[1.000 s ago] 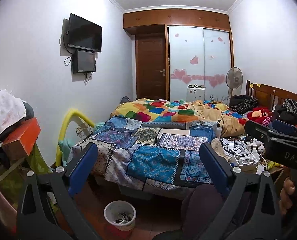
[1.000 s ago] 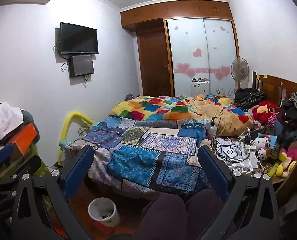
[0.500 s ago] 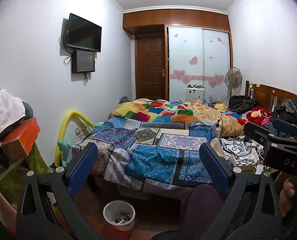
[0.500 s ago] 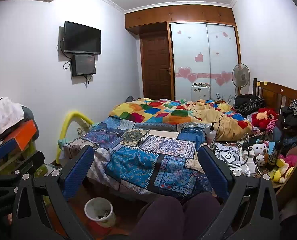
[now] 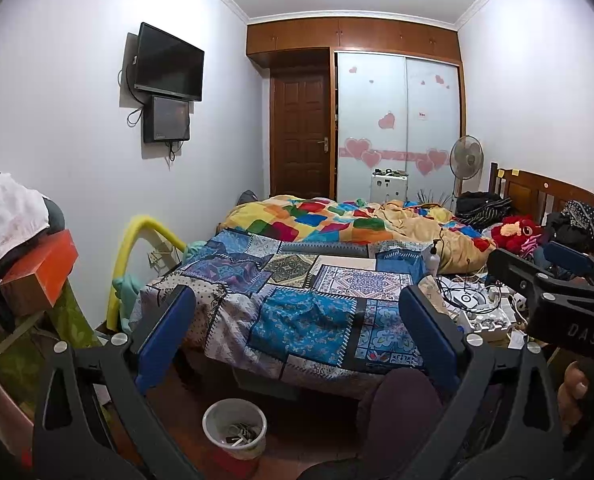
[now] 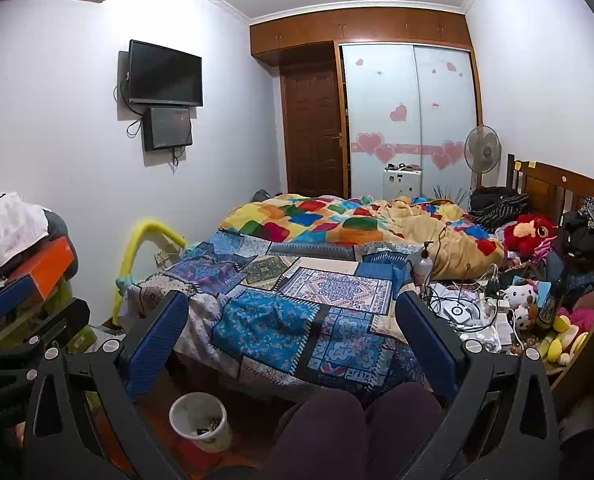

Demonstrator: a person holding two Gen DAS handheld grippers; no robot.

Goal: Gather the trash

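Both the left gripper (image 5: 297,336) and right gripper (image 6: 293,336) hang level with fingers released, the bed's (image 5: 305,320) edge between them, bin (image 5: 235,428) on open floor below

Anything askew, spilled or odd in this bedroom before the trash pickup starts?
No spill or damage shows. The white bin stands upright on the floor with scraps inside. The oddest spot is the tangle of cables and small items beside the patchwork bedspread. Both claws, left and right, hang open and empty.
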